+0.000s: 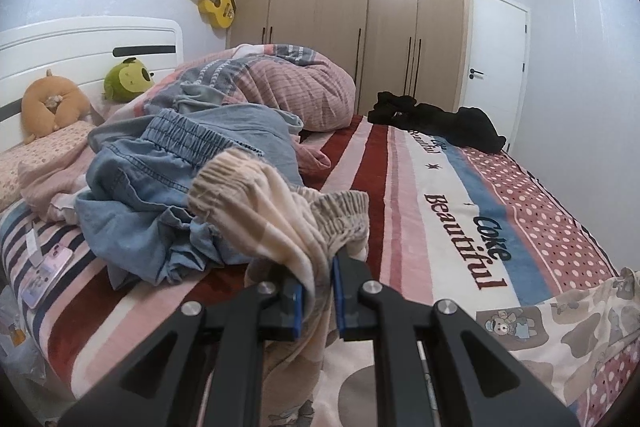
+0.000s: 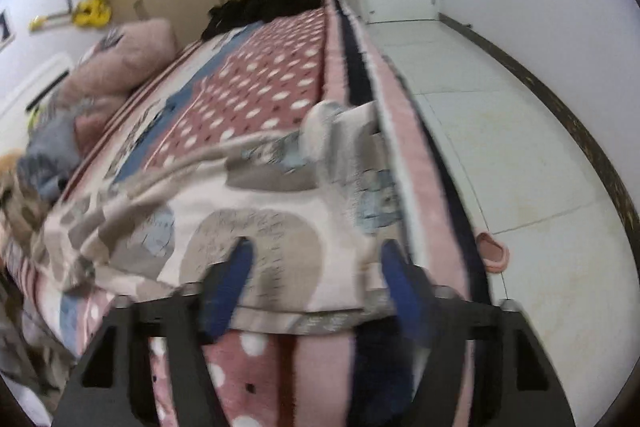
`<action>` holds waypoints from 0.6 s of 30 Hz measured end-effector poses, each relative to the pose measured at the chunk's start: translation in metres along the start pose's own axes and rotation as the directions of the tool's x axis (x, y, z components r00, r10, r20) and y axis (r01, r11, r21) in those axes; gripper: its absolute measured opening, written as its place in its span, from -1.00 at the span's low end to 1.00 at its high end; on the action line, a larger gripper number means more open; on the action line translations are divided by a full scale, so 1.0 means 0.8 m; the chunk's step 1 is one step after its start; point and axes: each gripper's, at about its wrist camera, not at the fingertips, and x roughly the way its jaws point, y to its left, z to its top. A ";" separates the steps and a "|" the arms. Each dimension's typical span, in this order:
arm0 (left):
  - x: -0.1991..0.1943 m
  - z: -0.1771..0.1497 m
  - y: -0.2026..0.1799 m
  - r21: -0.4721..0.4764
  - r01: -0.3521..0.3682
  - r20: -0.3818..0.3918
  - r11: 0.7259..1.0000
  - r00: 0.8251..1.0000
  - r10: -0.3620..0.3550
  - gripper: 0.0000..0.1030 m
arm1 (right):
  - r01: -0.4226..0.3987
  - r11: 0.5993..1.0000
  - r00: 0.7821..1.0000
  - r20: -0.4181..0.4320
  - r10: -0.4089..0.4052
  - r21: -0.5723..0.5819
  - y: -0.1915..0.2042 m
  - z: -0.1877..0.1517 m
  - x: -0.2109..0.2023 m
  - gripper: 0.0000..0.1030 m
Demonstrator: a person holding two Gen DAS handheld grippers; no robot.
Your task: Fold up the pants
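Note:
The pants are cream with grey-brown and blue cartoon patches (image 1: 276,211) and lie across the striped blanket (image 1: 404,163) on the bed. My left gripper (image 1: 318,279) is shut on their gathered elastic waistband, which is lifted and bunched above the blue pads. In the right wrist view the same pants (image 2: 224,211) spread flat toward the bed's edge, their hem just under my right gripper (image 2: 316,267). Its blue fingers (image 2: 236,267) stand wide apart over the cloth without pinching it. That view is blurred.
A pile of blue denim pants (image 1: 160,179) lies just left of the waistband, with a pink quilt (image 1: 296,83) behind it. A black garment (image 1: 440,119) lies at the bed's far end. A phone (image 1: 46,279) rests near the left edge. A pink slipper (image 2: 494,251) is on the tiled floor.

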 end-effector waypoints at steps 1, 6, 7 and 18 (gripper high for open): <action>0.000 0.000 0.000 0.000 0.001 -0.001 1.000 1.000 -0.001 -0.83 | -0.001 1.000 1.000 -0.001 0.001 -0.019 0.008 0.000 0.003 -0.46; 0.002 -0.001 0.000 -0.007 0.006 -0.005 1.000 1.000 -0.006 -0.83 | 0.109 0.993 0.994 -0.010 -0.109 -0.037 0.015 -0.002 0.010 -0.55; 0.002 -0.001 0.000 -0.006 0.008 -0.006 1.000 1.000 -0.008 -0.83 | 0.151 0.988 0.988 -0.004 -0.151 -0.028 0.012 -0.001 0.012 -0.52; 0.002 -0.001 -0.002 0.004 0.008 -0.006 1.000 1.000 -0.008 -0.83 | 0.346 0.929 0.938 0.042 -0.344 -0.129 0.027 -0.008 0.006 -1.00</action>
